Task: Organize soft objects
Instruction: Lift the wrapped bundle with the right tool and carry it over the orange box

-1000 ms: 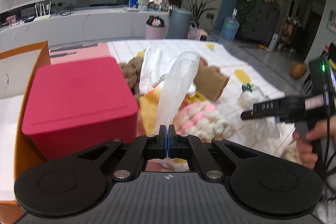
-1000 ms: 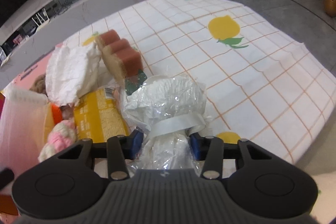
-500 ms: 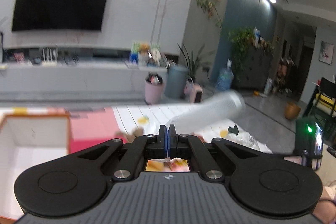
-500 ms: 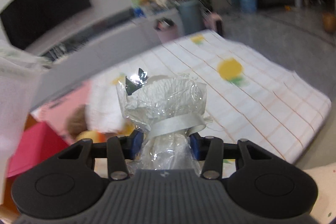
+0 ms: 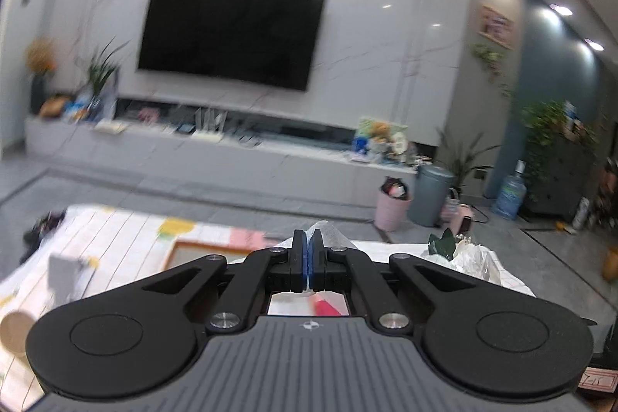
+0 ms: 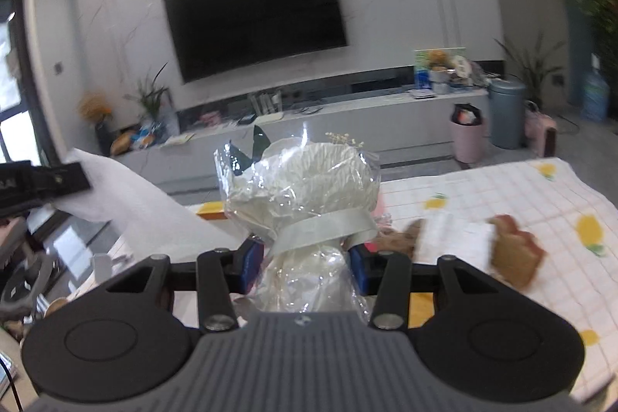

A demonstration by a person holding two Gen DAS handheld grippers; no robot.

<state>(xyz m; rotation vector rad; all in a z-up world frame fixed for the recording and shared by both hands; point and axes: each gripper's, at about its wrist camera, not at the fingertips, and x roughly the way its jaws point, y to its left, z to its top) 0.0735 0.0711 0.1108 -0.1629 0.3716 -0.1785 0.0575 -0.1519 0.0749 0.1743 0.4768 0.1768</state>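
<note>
My left gripper [image 5: 308,259] is shut on a white foam sheet [image 5: 328,236]; only its top edge shows past the fingers there, and it hangs wide in the right wrist view [image 6: 135,207], held by the left gripper's fingers [image 6: 42,180]. My right gripper [image 6: 305,263] is shut on a cellophane-wrapped white bouquet [image 6: 301,176] tied with a white ribbon, held upright above the table. The bouquet also shows in the left wrist view [image 5: 463,253]. An orange-rimmed box [image 5: 204,251] lies below and ahead of the left gripper.
The table has a white checked cloth with lemon prints [image 6: 521,203]. A brown and red sponge [image 6: 513,253] and a brown plush [image 6: 401,236] lie on it. A TV wall, low cabinet, pink bin [image 5: 392,209] and grey bin [image 5: 428,195] stand beyond.
Both grippers have risen and tilted up from the table, carrying the foam sheet and the bouquet. The views now face the TV wall. The red box has dropped out of sight.
</note>
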